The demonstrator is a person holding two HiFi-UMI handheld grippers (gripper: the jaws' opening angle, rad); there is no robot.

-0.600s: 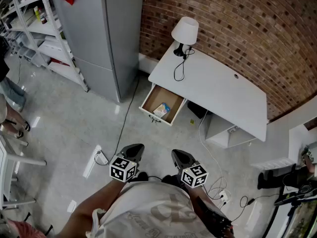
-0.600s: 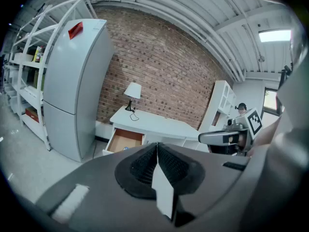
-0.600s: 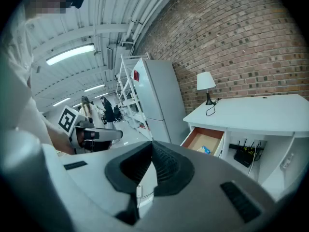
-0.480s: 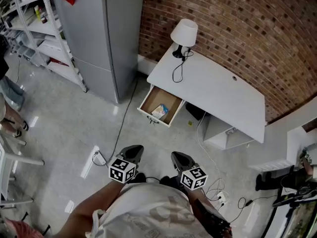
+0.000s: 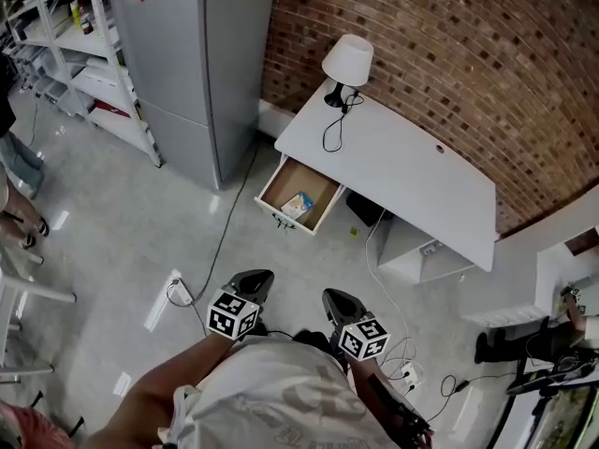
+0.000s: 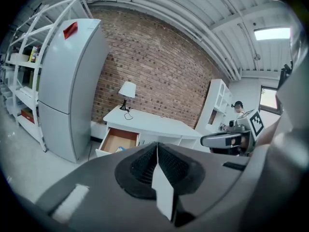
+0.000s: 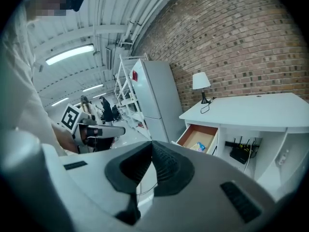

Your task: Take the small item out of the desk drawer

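Note:
A white desk (image 5: 412, 171) stands against the brick wall, its wooden drawer (image 5: 281, 178) pulled open. A small blue-and-white item (image 5: 298, 204) lies inside the drawer; it also shows as the item (image 6: 119, 149) and the item (image 7: 198, 146) in the two gripper views. My left gripper (image 5: 255, 281) and right gripper (image 5: 335, 297) hang side by side near my body, well short of the drawer. Both point toward the desk with nothing between their jaws. The left gripper (image 6: 157, 151) is shut and the right gripper (image 7: 151, 151) looks shut too.
A grey fridge (image 5: 201, 64) stands left of the desk, with white shelving (image 5: 65, 45) beyond it. A lamp (image 5: 348, 61) sits on the desk's far corner. A cable (image 5: 220, 241) and a power strip (image 5: 407, 372) lie on the floor. A person (image 5: 14, 157) stands at far left.
The desk and drawer have drifted slightly up and left in the head view. Both grippers keep the same pose and stay shut.

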